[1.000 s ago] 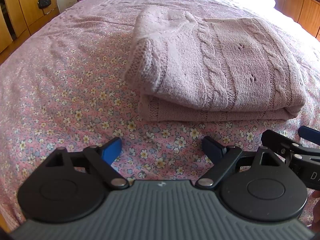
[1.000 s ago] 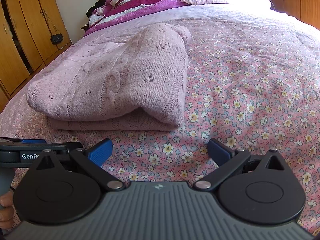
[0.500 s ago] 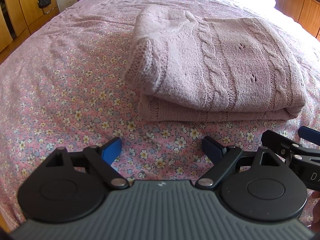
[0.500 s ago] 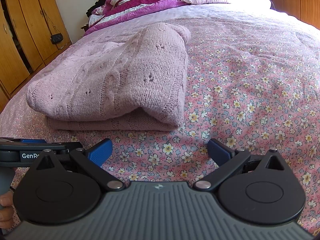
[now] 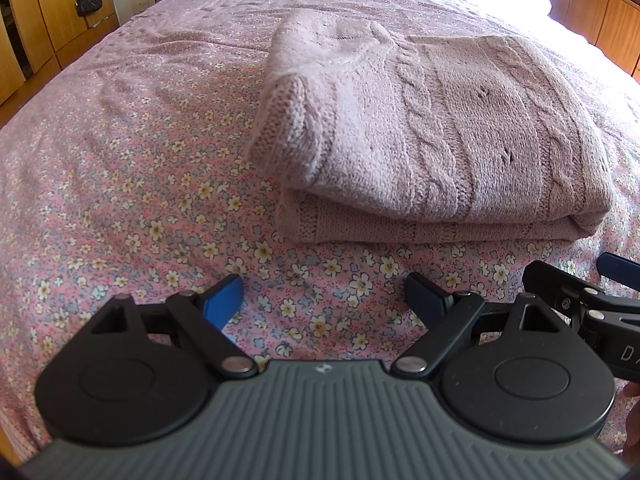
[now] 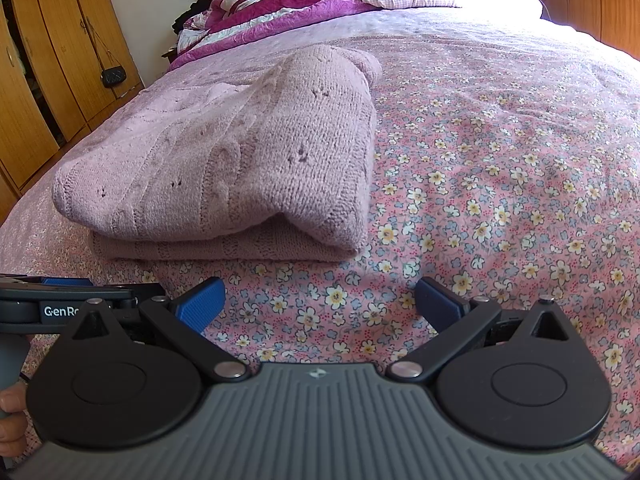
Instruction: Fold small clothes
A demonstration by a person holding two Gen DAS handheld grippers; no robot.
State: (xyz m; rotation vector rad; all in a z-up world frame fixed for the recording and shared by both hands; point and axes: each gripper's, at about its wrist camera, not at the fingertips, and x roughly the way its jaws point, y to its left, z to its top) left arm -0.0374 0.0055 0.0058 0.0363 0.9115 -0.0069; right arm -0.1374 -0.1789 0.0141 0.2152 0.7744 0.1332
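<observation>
Your left gripper [image 5: 322, 298] stood with its blue-padded jaws spread wide and nothing between them but flowered cloth, and your right gripper [image 6: 320, 300] was the same: wide, empty, pads off the fabric. Both hung side by side over the near edge of the pink floral bedsheet [image 5: 120, 200], each visible at the margin of the other's view. Straight ahead of both, near but not touching either, lay the dusty-pink cable-knit sweater [image 5: 460, 132], already doubled into a thick flat bundle with its layered open edges facing you. Its long axis ran across your line of sight, left to right. From your left gripper the bundle sat ahead and somewhat to the right, with the rolled ribbed cuff [image 5: 296, 120] at its near left corner; from your right gripper the sweater [image 6: 240, 152] lay ahead and to the left, its rounded right-hand corner closest. Neither hand was clearly nearer, so each seemed placed to take its own end if another fold was wanted; judged from how it lay, the fold looked close to done. As for writing, the side of the left gripper's body in the right view read "GenRo" [image 6: 66, 312], cut off there, and the right gripper's body in the left view showed only the letters "DA" [image 5: 630, 352]. Nothing readable showed on the sweater.
</observation>
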